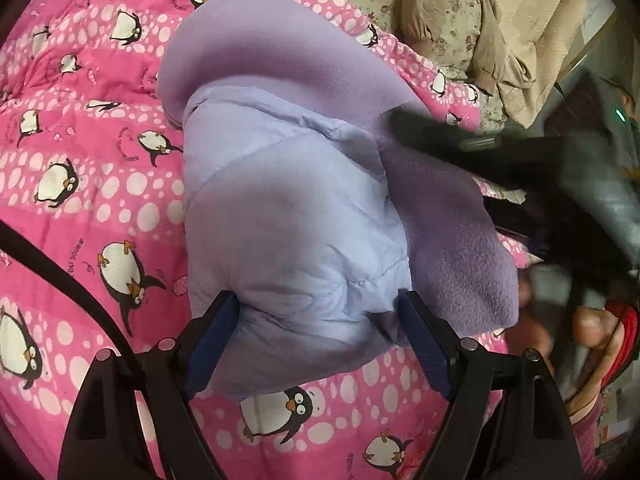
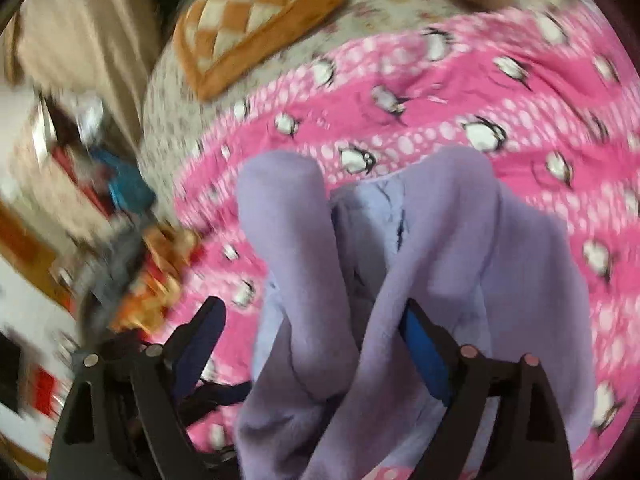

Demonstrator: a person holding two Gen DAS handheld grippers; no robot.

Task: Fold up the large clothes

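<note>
Your left gripper [image 1: 318,312] has its jaws spread wide, with the near end of the lilac padded jacket [image 1: 280,216] bulging between them; the pads flank the quilted shell but I cannot confirm they bear on it. Beyond the jaws the jacket lies bundled on the pink penguin quilt [image 1: 80,152], its fleece lining [image 1: 256,44] turned outward at the far end and along the side toward your right.

Your right gripper [image 2: 316,320] is likewise apart, jaws well separated, with fleece folds rising between and over them (this view is smeared by motion, so contact cannot be judged). A rolled fleece part, possibly a sleeve [image 2: 280,208], stands ahead of the left jaw.

Finding: the step in hand appears to be a fold partway made, the garment doubled but not flat or squared.

Requirement for the next move: close each pair on a definite edge, not on bulk padding, then draw the layers level. Thick filling is likely to spring back; press it down before letting go.
</note>
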